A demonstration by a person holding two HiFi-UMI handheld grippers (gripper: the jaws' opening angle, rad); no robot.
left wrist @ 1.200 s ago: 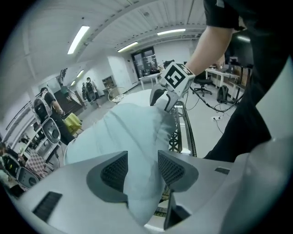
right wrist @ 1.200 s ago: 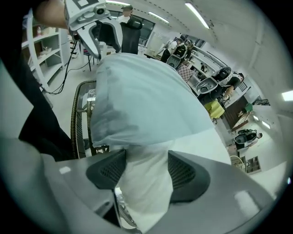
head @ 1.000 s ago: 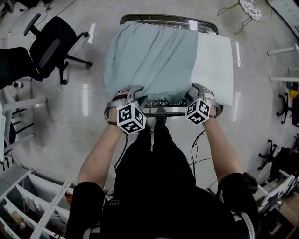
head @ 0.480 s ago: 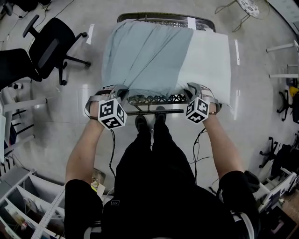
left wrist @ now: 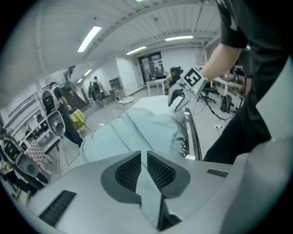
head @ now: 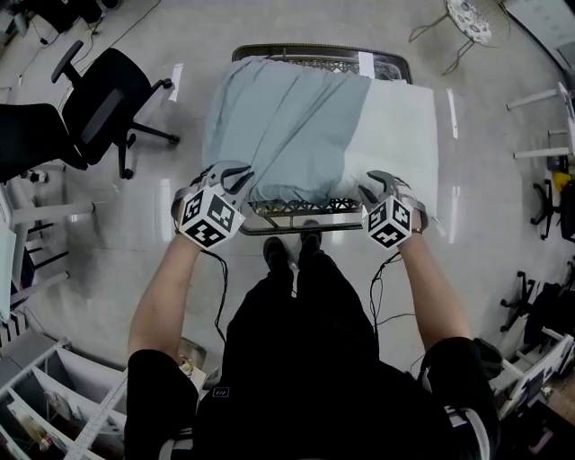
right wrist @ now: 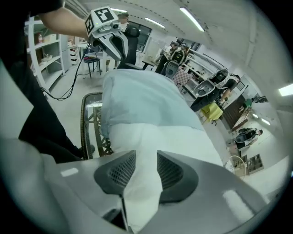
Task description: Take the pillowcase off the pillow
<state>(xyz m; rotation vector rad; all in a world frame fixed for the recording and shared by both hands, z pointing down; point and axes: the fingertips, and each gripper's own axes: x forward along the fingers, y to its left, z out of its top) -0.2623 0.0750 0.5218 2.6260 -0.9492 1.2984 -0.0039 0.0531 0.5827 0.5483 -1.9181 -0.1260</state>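
A white pillow (head: 402,126) lies on a metal-framed table (head: 296,218). A pale blue pillowcase (head: 287,117) covers its left two thirds. My left gripper (head: 235,177) is at the near left corner, shut on a fold of the pillowcase (left wrist: 146,132). Its jaws have just been opening a little, and the cloth is still pinched between the pads (left wrist: 160,170). My right gripper (head: 375,182) is shut on the bare pillow's near edge (right wrist: 155,137). Its jaws have also just been opening slightly, with white fabric bunched between them.
A black office chair (head: 99,99) stands on the floor to the left. Shelving (head: 45,395) is at the lower left, a small round table (head: 472,16) at the far right. The person's feet (head: 287,252) are against the table's near side, with cables beside them.
The left gripper has moved left along the near edge to the pillowcase's corner and closed on it. Both grippers have risen a little, lifting the near edge.
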